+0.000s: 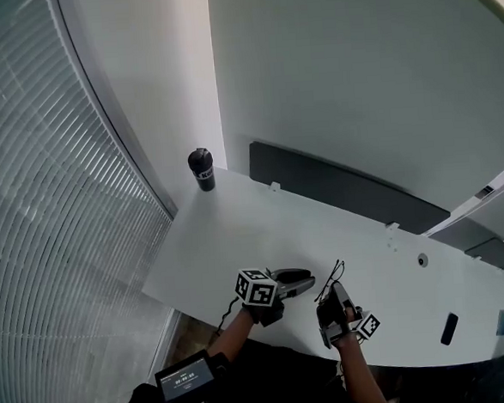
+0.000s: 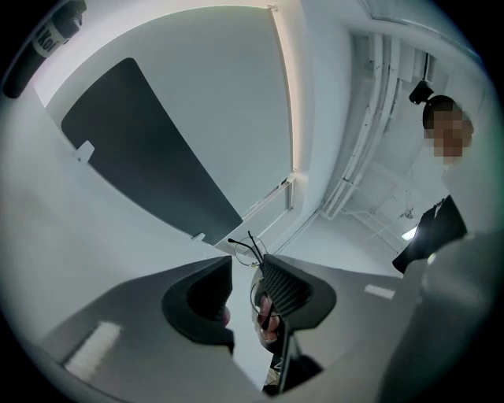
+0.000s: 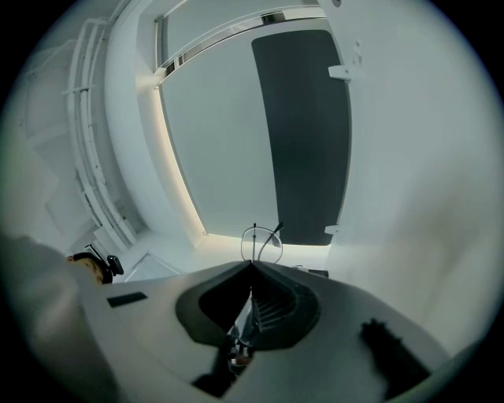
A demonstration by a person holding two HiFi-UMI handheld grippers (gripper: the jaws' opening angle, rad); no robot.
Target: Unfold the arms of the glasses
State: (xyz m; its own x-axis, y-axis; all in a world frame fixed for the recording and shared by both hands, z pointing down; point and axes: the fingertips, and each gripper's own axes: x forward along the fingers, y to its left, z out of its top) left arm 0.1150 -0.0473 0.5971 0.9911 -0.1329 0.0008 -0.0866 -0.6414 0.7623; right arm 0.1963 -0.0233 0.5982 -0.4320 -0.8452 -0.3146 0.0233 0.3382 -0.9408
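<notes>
Thin wire-framed glasses (image 1: 335, 276) are held up above the white table (image 1: 229, 241) near its front edge. My right gripper (image 1: 337, 290) is shut on them. In the right gripper view the jaws meet at the tips (image 3: 252, 266), and a lens and a thin arm of the glasses (image 3: 261, 239) stick out past them. My left gripper (image 1: 310, 281) is just left of the glasses, pointing at them. Its jaws (image 2: 246, 264) stand apart with a gap between the pads; the glasses (image 2: 250, 247) lie just beyond and against the right-hand pad, not pinched.
A black tumbler (image 1: 202, 170) stands at the table's far left corner. A dark panel (image 1: 346, 190) runs along the back edge. A flat black object (image 1: 449, 329) lies at the right. Window blinds fill the left. A person (image 2: 441, 228) stands to the right.
</notes>
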